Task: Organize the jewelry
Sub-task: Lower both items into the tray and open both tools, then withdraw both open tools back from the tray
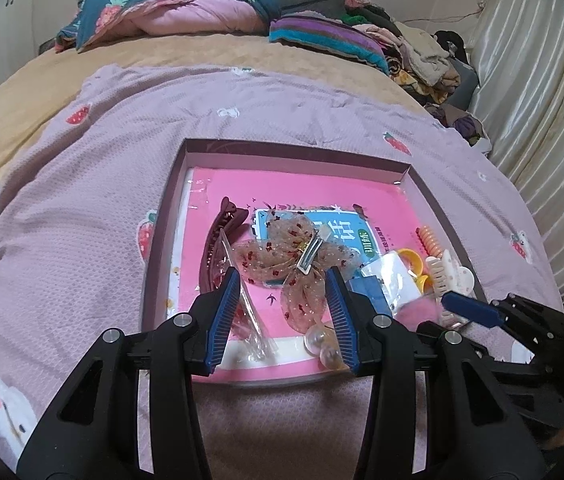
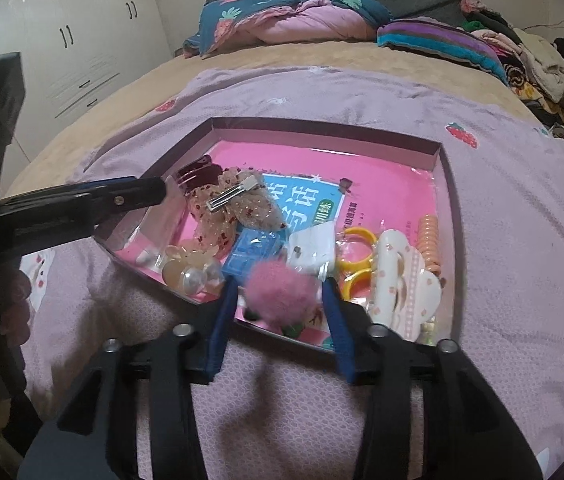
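Left gripper is held agape over the mesh bow clip in the box. Right gripper, likewise agape, flanks a pink pompom seen clearly only there; contact is unclear.

Pink pompom blurred; book text partly hidden.

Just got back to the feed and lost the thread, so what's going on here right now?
A person is sorting hair accessories in a shallow box on a bed. The left tool is open over a sheer bow clip, its fingers either side, not closed on it. The right tool is open around a pink pompom near the box's front edge; no grip shows yet. A dark red claw clip and a white claw clip lie untouched.
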Tool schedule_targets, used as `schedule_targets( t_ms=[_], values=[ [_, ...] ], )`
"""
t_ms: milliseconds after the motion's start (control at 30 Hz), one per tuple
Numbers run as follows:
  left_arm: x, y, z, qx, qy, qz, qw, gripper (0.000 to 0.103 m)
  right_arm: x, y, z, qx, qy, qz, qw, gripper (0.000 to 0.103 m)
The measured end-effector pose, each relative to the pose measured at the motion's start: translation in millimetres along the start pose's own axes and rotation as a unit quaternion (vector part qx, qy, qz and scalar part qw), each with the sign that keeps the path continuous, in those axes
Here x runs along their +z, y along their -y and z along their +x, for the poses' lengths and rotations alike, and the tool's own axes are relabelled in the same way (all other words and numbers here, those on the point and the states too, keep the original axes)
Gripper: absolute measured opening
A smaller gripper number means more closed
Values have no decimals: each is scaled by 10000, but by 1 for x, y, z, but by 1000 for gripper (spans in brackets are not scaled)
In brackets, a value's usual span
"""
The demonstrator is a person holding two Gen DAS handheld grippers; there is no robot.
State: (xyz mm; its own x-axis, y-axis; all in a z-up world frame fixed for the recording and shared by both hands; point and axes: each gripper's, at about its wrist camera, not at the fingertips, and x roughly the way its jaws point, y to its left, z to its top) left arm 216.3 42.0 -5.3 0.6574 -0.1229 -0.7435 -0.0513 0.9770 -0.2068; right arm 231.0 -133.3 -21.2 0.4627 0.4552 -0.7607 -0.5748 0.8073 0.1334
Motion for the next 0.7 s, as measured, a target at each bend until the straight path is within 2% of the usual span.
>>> schedule_targets(
  t_ms=[100, 167, 200, 267, 433, 500, 533, 600, 700],
  values=[
    [0, 0, -8, 22, 11, -37, 10000, 36, -1, -1, -15, -72, 151, -30, 9999, 48],
    [-1, 2, -17, 8, 77, -40, 10000, 39, -3, 0, -28, -75, 284, 12, 9996, 57],
    [-1, 3, -23, 18, 128, -38, 9999, 47, -4, 0, -35, -72, 354, 39, 9993, 59],
    [-3, 5, -34, -8, 206, -40, 9998, 55, -7, 1, -47, -79, 457, 54, 9989, 67],
    [-12, 9, -65, -5, 437, -81, 9990, 68, -24, 4, -84, -218, 773, 142, 9967, 85],
    [-18, 11, -77, 38, 524, -79, 9986, 81, -30, 6, -96, -279, 917, 218, 9952, 91],
    [-22, 13, -83, 76, 563, -68, 9984, 84, -34, 7, -104, -328, 1025, 281, 9938, 95],
    [-30, 15, -94, 201, 648, -53, 9977, 93, -41, 9, -117, -382, 1190, 376, 9914, 96],
    [-45, 19, -108, 280, 737, -52, 9969, 93, -51, 13, -132, -388, 1276, 481, 9899, 97]
  ],
)
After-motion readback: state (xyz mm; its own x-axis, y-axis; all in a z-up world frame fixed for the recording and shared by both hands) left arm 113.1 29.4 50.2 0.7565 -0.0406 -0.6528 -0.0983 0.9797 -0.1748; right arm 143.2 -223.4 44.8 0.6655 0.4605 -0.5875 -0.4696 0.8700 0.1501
